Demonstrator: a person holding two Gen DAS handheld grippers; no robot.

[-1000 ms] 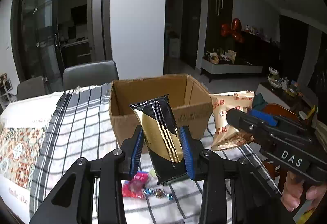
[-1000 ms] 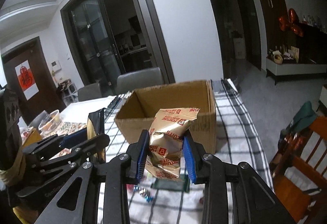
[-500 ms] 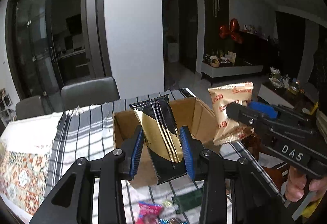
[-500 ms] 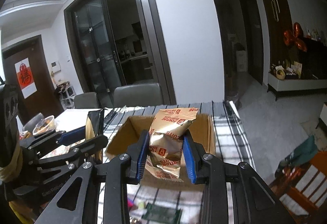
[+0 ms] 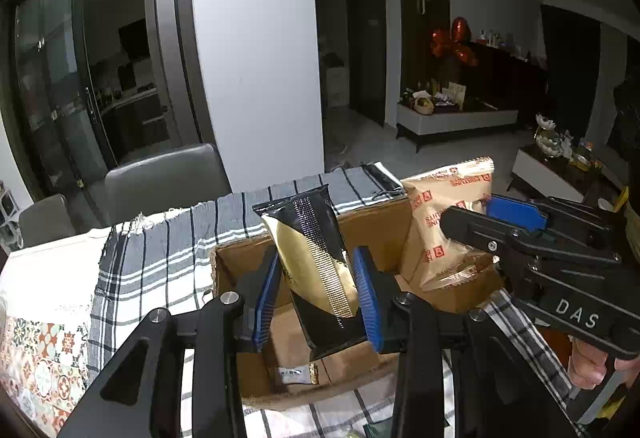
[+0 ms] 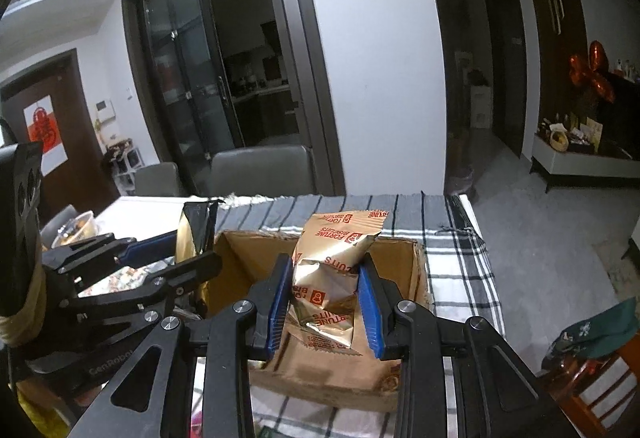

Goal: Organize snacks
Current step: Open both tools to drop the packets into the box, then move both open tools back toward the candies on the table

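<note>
My left gripper (image 5: 318, 292) is shut on a black and gold snack pack (image 5: 316, 262), held upright over the open cardboard box (image 5: 236, 258). My right gripper (image 6: 325, 302) is shut on a crumpled beige biscuit bag (image 6: 334, 270) with red print, also above the box (image 6: 404, 394). In the left wrist view the biscuit bag (image 5: 444, 214) and right gripper (image 5: 480, 222) hover over the box's right side. In the right wrist view the left gripper (image 6: 168, 258) with the black and gold pack (image 6: 196, 234) is at the box's left. A small packet (image 5: 294, 374) lies on the box floor.
The box stands on a checked cloth (image 5: 160, 250) over the table. Grey chairs (image 5: 164, 182) stand at the far edge. A patterned mat (image 5: 36, 358) lies to the left, a bowl (image 6: 76, 228) at far left. A wooden chair (image 6: 592, 370) with green cloth is at right.
Both grippers have carried their packs forward from in front of the box to above its opening. The loose sweets on the cloth have slid out of view below.
</note>
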